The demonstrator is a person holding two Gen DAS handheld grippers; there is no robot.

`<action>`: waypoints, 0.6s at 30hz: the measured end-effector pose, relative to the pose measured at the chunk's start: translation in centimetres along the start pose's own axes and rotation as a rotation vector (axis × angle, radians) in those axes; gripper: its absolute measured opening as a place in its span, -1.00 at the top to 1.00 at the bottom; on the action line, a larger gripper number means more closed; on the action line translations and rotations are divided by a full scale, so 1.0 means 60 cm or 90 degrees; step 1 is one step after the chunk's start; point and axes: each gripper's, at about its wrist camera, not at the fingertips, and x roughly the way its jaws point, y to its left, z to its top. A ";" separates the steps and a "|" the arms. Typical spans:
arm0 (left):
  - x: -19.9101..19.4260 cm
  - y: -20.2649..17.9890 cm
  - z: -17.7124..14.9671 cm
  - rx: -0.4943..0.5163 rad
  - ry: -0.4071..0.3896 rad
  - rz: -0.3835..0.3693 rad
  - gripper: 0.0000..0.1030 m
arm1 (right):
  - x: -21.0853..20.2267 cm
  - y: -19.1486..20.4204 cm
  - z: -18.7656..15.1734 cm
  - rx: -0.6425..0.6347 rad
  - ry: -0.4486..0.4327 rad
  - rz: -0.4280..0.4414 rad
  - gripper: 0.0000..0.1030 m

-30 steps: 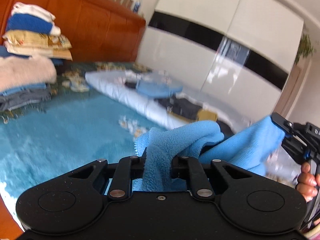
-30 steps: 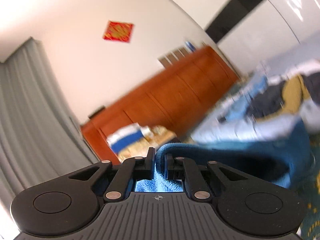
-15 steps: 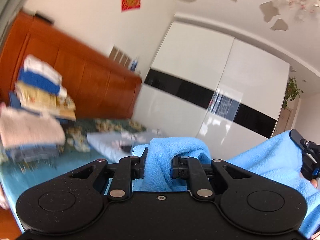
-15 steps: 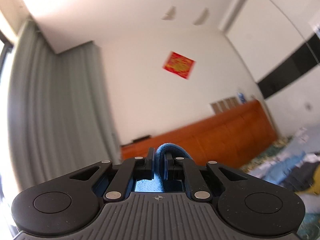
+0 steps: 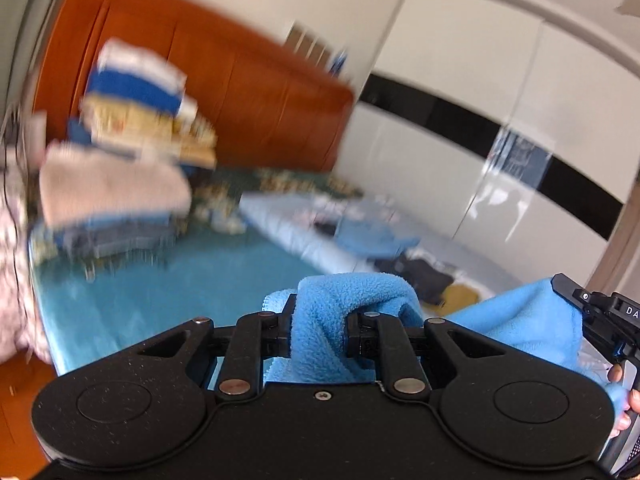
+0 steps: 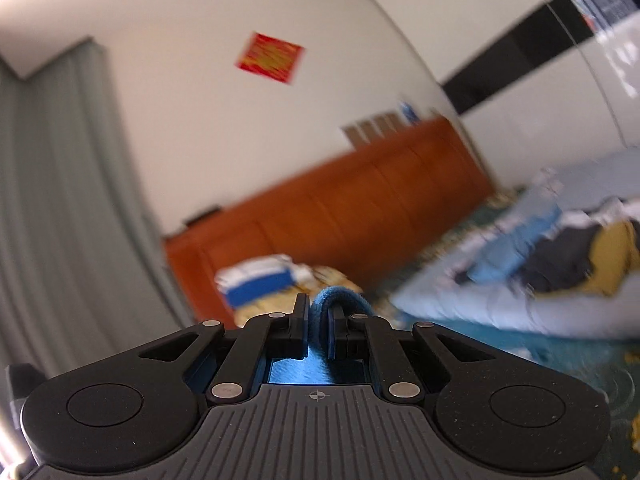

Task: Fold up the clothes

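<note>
The left gripper (image 5: 318, 330) pinches a thick fold of the blue fleece (image 5: 352, 300), which bulges up between its jaws and spills over the right one. From there the fleece stretches across to the right gripper (image 5: 576, 300), seen at the right edge of the left wrist view, with a hand (image 5: 628, 396) below it. In the right wrist view the right gripper (image 6: 318, 334) has its jaws pressed nearly together on a thin rolled edge of the fleece (image 6: 320, 308), which loops up and over the right jaw. So the fleece hangs in the air between the two grippers, above the near part of the bed (image 5: 160, 280).

The bed carries a teal cover. At its far left end, against the wooden headboard (image 5: 260, 92), stands a stack of folded clothes (image 5: 120, 168): white and blue on top, yellowish below, a beige piece and grey-blue ones lower down. Along the far side of the bed lies a pale blue quilt (image 5: 288, 232) with loose clothes (image 5: 420, 272) on it, among them a light blue piece, a dark one and a mustard one. Behind it runs a white wardrobe (image 5: 460, 80) with a black band. A red square (image 6: 270, 56) hangs on the wall above the headboard, and a grey curtain (image 6: 52, 200) fills the left of the right wrist view. Both views are blurred.
</note>
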 end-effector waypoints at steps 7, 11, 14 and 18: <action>0.146 0.023 -0.039 -0.017 0.062 0.025 0.68 | 0.093 -0.063 -0.034 -0.014 0.067 -0.109 0.87; 0.225 0.010 -0.030 -0.008 0.078 0.021 0.68 | 0.139 -0.115 -0.029 0.006 0.085 -0.158 0.87; 0.289 0.001 -0.021 -0.002 0.084 0.016 0.68 | 0.173 -0.146 -0.027 0.004 0.098 -0.193 0.87; 0.369 -0.003 -0.017 0.009 0.093 0.016 0.67 | 0.224 -0.200 -0.034 0.013 0.111 -0.227 0.87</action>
